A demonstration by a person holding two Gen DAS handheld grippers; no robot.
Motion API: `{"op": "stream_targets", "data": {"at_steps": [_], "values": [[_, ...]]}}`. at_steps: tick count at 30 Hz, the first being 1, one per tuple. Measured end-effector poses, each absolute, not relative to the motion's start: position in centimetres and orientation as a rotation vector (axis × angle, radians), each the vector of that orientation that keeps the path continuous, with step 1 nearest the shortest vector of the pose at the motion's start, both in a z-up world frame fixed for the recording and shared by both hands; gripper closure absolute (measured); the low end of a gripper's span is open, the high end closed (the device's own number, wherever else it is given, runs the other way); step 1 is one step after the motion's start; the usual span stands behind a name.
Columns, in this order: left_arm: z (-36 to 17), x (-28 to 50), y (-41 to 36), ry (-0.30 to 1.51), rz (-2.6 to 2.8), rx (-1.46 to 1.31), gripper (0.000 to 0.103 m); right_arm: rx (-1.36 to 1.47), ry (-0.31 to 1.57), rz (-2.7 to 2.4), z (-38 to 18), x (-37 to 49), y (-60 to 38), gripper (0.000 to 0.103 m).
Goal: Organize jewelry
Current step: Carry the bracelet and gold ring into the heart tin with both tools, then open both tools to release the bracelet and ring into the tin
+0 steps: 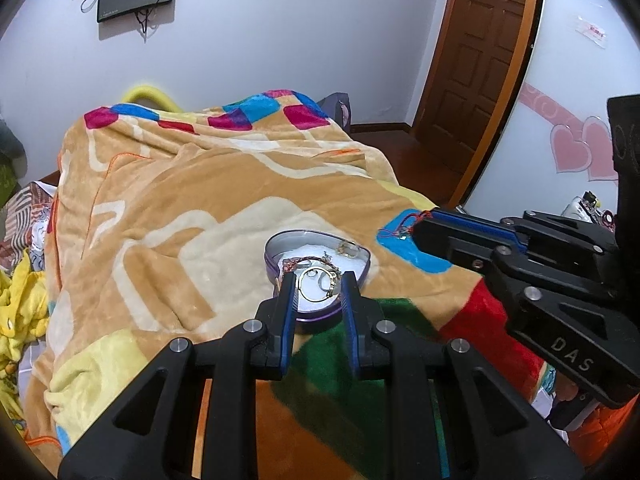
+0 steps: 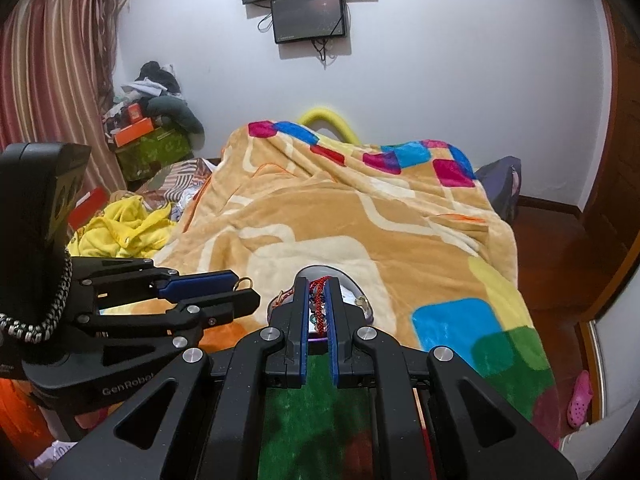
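While a purple heart-shaped tin point(image 1: 320, 276) sits open on a patterned blanket point(image 1: 168, 208), two hand-held grippers work beside it. Over the tin, the left gripper point(image 1: 318, 282) pinches a gold ring point(image 1: 316, 286) by its edges. To its right, the right gripper point(image 2: 318, 298) is closed on a red corded bracelet point(image 2: 319, 294), its threads trailing from the fingertips. More jewelry already lies inside the tin. Sorting appears underway: both pieces look ready to be lowered in and released, calling for gentle opening just above the white lining.
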State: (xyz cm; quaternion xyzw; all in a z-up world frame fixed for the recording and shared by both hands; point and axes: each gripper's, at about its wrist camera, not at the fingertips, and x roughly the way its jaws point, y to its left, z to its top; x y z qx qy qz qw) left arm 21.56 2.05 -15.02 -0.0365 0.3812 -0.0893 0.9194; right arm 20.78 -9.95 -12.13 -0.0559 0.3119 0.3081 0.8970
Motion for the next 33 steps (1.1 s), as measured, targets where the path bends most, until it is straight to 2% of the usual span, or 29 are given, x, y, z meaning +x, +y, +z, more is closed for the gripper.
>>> {"op": "stream_targets", "data": {"at_steps": [19,28,31,33], "values": [[-19.5,26.3,2.2,0.890,-0.222,-0.117,0.083,-0.119,0.836,0.676,-17.1,26.7,-8.7,0.096],[-19.8,26.7,2.8,0.912,-0.215,-0.148,0.083,-0.113,0.897,0.674,-18.1,27.6,-8.8,0.096],[-19.5,26.7,2.7,0.916,-0.206,-0.142,0.082,-0.124,0.906,0.670,-18.0,27.5,-8.7,0.094],[-19.2,26.5,2.8,0.919,-0.203,-0.156,0.080,-0.134,0.901,0.659,-17.6,27.2,-8.8,0.087]]}}
